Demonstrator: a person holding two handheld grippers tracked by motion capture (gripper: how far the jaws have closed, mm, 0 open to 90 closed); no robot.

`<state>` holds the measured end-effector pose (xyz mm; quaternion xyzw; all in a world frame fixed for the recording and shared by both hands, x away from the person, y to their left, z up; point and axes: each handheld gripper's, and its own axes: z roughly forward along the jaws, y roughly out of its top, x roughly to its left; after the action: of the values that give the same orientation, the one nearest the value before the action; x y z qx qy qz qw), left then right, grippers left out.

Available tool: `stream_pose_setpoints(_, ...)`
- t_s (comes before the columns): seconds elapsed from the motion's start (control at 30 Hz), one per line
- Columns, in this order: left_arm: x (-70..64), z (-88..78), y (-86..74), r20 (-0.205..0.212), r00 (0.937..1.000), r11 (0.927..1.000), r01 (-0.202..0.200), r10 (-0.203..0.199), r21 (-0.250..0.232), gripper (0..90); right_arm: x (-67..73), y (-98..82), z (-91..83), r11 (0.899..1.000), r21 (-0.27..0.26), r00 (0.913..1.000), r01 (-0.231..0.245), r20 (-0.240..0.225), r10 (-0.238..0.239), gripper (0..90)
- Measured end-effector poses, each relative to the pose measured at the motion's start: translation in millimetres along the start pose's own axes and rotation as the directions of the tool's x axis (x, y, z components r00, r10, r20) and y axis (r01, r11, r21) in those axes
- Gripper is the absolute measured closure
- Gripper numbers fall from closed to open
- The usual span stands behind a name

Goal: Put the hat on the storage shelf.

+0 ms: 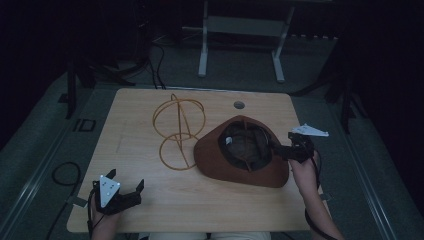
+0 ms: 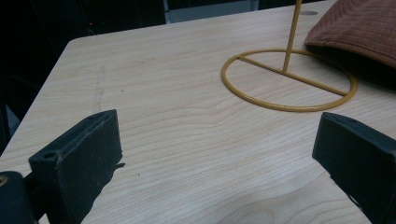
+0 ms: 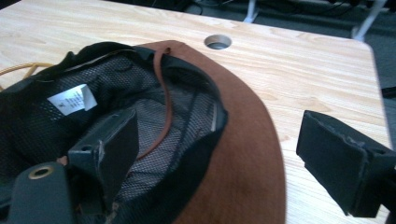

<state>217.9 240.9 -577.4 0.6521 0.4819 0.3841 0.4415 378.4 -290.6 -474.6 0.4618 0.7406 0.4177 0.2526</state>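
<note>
A brown brimmed hat (image 1: 212, 157) lies crown-down on the wooden table (image 1: 200, 200), its black mesh lining facing up. My right gripper (image 1: 281, 150) is open at the hat's right edge. In the right gripper view one jaw is inside the crown and the other outside, with the hat's brim (image 3: 247, 154) running between them; right gripper (image 3: 224, 140). A white label (image 3: 72, 99) and a thin leather cord (image 3: 166, 93) show inside. A yellow wire hat stand (image 1: 179, 131) stands just left of the hat. My left gripper (image 1: 126, 179) is open near the front left edge, holding nothing; left gripper (image 2: 219, 140).
The stand's ring base (image 2: 289, 79) rests flat on the table, with the hat (image 2: 359, 28) overlapping its far side. A round cable hole (image 1: 239, 105) sits near the table's back edge. A white desk frame (image 1: 240, 30) stands behind the table, and a cable loop (image 1: 65, 172) lies on the floor at left.
</note>
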Motion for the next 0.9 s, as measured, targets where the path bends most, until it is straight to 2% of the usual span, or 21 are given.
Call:
stream_pose_setpoints(0.13, 0.6, -0.2, 0.1, 0.012, 0.9999, 1.0000, 0.008, -0.008, -0.001, 2.0, 2.3, 4.5, 6.3, 1.000, 0.024, 0.9999, 0.009, -0.014, -0.009, 12.9)
stream_pose_setpoints(0.3, 0.3, 0.1, -1.2, 0.012, 0.9999, 0.9998, 0.003, -0.003, 0.018, 2.0, 6.7, 11.5, 20.6, 0.998, 0.059, 0.9980, -0.008, -0.062, 0.011, 12.4)
stream_pose_setpoints(0.33, 0.0, -0.4, -1.8, 0.012, 0.9999, 0.9998, 0.002, -0.002, 0.021, 2.0, 9.2, 12.1, 23.1, 0.998, 0.063, 0.9991, 0.003, -0.042, 0.000, 12.2)
stream_pose_setpoints(0.37, 0.1, -1.4, -2.4, 0.013, 0.9999, 0.9997, 0.000, 0.000, 0.024, 2.0, 9.2, 12.1, 23.1, 0.998, 0.063, 0.9991, 0.003, -0.042, 0.000, 12.2)
stream_pose_setpoints(0.4, 0.3, -3.1, -2.8, 0.011, 0.9999, 0.9997, -0.002, 0.001, 0.025, 2.0, 14.3, 14.4, 30.2, 0.995, 0.092, 0.9992, 0.040, -0.010, -0.039, 12.0)
stream_pose_setpoints(0.5, 1.2, -5.7, -3.3, 0.010, 0.9999, 0.9999, 0.008, -0.008, 0.015, 2.0, 14.8, 15.7, 34.4, 0.996, 0.092, 0.9997, 0.017, -0.018, -0.016, 11.9)
stream_pose_setpoints(0.53, 1.6, -7.1, -3.5, 0.009, 0.9999, 0.9999, 0.005, -0.005, 0.015, 2.0, 14.1, 18.0, 38.5, 0.997, 0.081, 1.0000, 0.001, 0.007, -0.002, 11.9)
stream_pose_setpoints(0.63, 1.1, -8.5, -3.6, 0.011, 0.9999, 0.9998, 0.006, -0.006, 0.021, 2.0, 14.4, 20.3, 42.8, 0.998, 0.070, 0.9987, 0.005, 0.050, -0.009, 14.3)
stream_pose_setpoints(0.67, 1.0, -9.0, -3.5, 0.015, 0.9999, 0.9998, 0.006, -0.007, 0.019, 2.0, 13.9, 22.6, 46.5, 0.996, 0.092, 0.9982, 0.014, 0.057, -0.019, 15.2)
stream_pose_setpoints(0.7, 0.3, -9.5, -3.1, 0.017, 0.9998, 0.9999, 0.008, -0.008, 0.014, 2.0, 13.2, 23.8, 49.0, 0.995, 0.096, 0.9984, 0.011, 0.054, -0.016, 15.6)
stream_pose_setpoints(0.77, -1.2, -10.2, -2.3, 0.019, 0.9998, 0.9999, 0.000, -0.001, 0.012, 2.0, 8.9, 27.3, 58.3, 0.994, 0.108, 0.9988, 0.010, 0.046, -0.015, 22.6)
stream_pose_setpoints(0.9, -2.9, -9.2, -2.1, 0.025, 0.9997, 0.9999, -0.004, 0.004, 0.016, 2.0, 2.3, 29.2, 73.5, 0.987, 0.158, 0.9997, -0.016, 0.019, 0.013, 23.8)
